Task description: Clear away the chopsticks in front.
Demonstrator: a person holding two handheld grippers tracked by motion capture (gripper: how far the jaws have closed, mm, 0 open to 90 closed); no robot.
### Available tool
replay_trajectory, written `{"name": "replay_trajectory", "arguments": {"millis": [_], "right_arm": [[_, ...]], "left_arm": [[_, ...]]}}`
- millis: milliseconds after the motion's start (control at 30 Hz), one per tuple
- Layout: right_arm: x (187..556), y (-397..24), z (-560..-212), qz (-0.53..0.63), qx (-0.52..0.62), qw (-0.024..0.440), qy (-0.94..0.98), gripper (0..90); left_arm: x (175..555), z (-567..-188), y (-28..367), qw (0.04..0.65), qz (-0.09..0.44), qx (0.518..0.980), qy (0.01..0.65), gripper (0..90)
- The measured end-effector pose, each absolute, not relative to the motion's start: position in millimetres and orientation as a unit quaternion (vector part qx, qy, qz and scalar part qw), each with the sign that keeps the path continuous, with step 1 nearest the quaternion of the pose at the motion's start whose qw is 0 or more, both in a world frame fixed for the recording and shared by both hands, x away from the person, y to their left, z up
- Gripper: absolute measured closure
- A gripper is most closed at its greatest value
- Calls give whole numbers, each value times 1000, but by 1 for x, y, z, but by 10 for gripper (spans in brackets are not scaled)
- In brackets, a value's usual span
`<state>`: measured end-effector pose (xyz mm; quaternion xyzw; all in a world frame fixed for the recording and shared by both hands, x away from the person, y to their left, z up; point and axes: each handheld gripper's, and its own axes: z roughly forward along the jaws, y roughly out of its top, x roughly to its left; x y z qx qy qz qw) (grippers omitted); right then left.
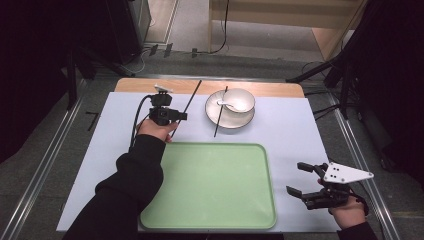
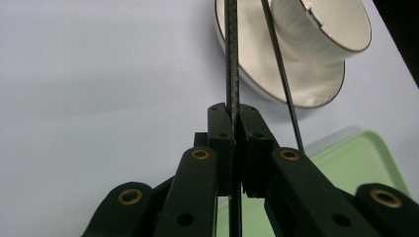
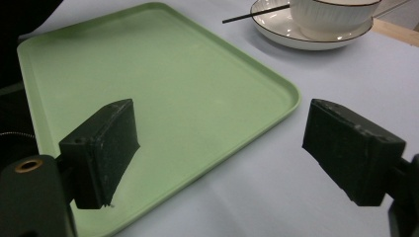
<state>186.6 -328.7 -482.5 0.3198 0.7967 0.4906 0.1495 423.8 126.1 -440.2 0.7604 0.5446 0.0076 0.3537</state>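
**Chopstick clamped in left gripper beside plate**

Chopstick is seen in the high view held above the white mat, left of the plate, by the left gripper. A second chopstick is laid across the plate beside the bowl. The right gripper is held with jaws apart, right of the green tray.

In the left gripper view, the jaws are closed on the chopstick.

In the right gripper view, the jaws are spread wide with nothing between them, over the tray's edge.

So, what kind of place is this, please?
Probably a lab or recording workspace, not a dining room: camera-stand legs and cables on the floor, and a table covered with a plain sheet.
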Motion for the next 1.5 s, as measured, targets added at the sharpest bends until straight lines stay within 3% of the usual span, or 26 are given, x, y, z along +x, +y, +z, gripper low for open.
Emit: {"name": "replay_trajectory", "arguments": {"millis": [500,633,1500], "right_arm": [[188,-326,-483,487,320,148,799,142],[188,-326,-483,487,322,148,798,143],[189,-324,-482,489,316,147,800,142]], "left_arm": [[371,-449,176,357,4,758,545,863],[359,-454,177,344,29,768,540,863],[266,-482,191,345,-31,748,566,862]]}}
